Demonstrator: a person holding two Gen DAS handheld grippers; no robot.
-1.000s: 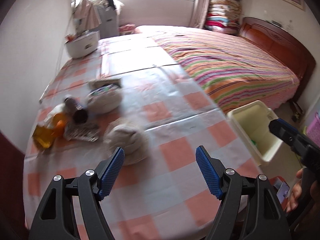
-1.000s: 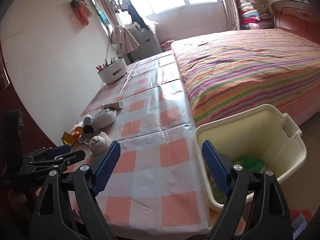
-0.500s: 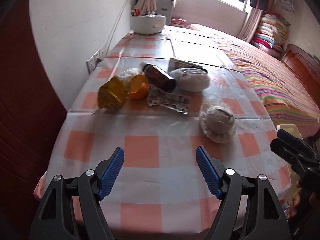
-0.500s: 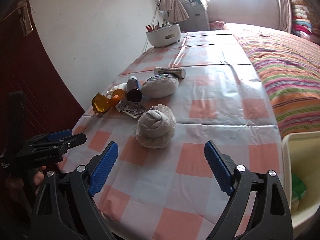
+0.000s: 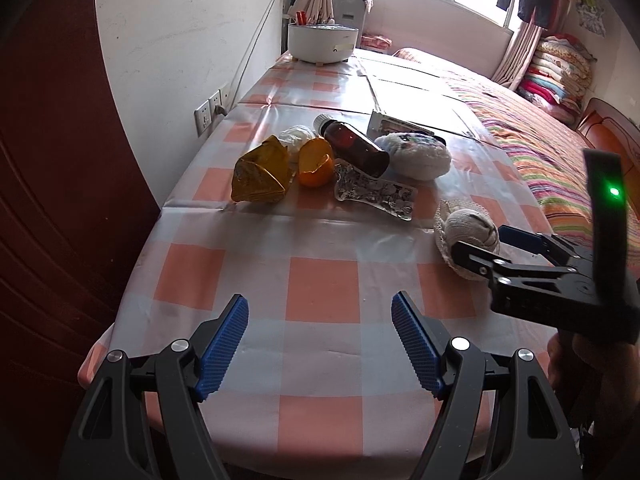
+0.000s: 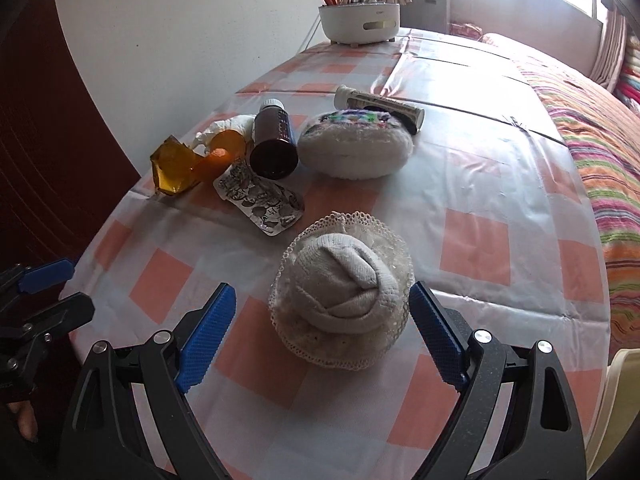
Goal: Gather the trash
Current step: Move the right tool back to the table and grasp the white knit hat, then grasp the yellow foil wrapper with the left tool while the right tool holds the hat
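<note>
You have an orange-and-white checked tablecloth (image 6: 476, 184) under a cream lace-edged cloth bundle (image 6: 344, 288), a dark brown bottle (image 6: 274, 140) with a white cap, and an amber-gold wrapper (image 6: 172, 168). Beside them, your orange peel (image 5: 316, 162) glows bright. The bedspread (image 6: 600, 136) runs in pink, green and orange stripes.

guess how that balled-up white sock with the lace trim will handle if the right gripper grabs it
The sock is a knitted bundle, so it will probably squash and feel light. Its lace rim looks floppy and may trail. The right gripper is open around it.
</note>
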